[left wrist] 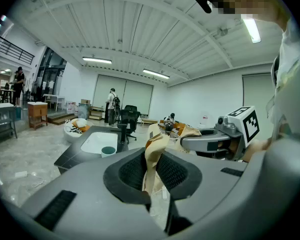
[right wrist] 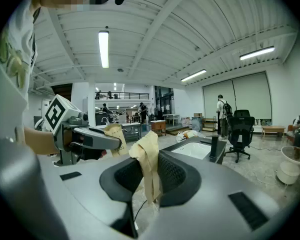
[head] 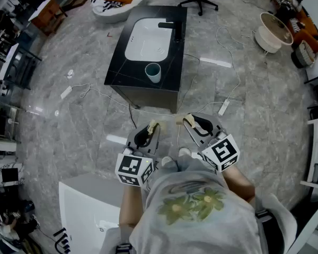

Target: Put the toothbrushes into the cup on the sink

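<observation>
White-and-teal round cup [head: 153, 72]: one, on black counter [head: 122, 70] over grey marble floor [head: 244, 89]. Left claw [head: 151, 128] and right claw [head: 191, 122] each pinch one tan paper strip [left wrist: 153, 159].

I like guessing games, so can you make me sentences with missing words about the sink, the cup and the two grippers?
1. The round teal cup stands on the sink's ____ countertop.
2. The oval basin behind the cup is coloured ____.
3. The left gripper clamps one tan paper-wrapped toothbrush and the right gripper clamps another, making ____ toothbrushes held.

Missing words: black; white; two.
</observation>
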